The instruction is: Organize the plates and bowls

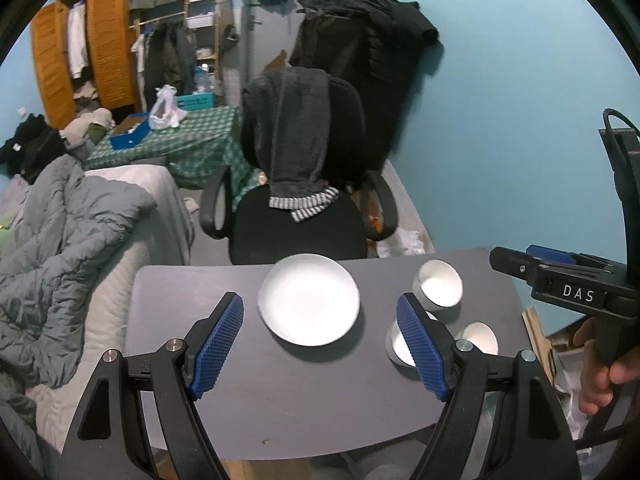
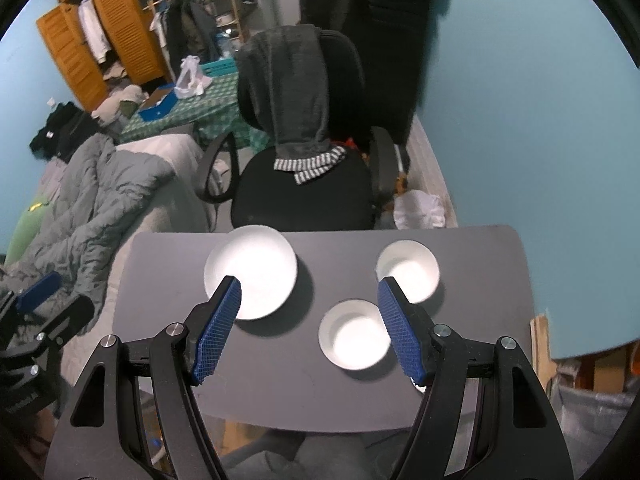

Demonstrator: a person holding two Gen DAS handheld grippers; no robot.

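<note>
Presently both tools hang above the table (image 2: 280, 380), jaws wide, nothing held. Right tool (image 2: 310, 328) sits nearest the middle bowl (image 2: 354, 334), just right of its centreline; left tool (image 1: 320, 344) faces the plate (image 1: 309, 299) straight ahead. Bowls round, no preferred axis.

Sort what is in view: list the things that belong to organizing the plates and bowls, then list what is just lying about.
Belongs to the job:
- white plate
- far bowl
- middle bowl
- near bowl
- grey table they sit on

Just lying about:
- office chair with a grey towel
- rumpled duvet
- wooden wardrobe
- checked tablecloth
</note>
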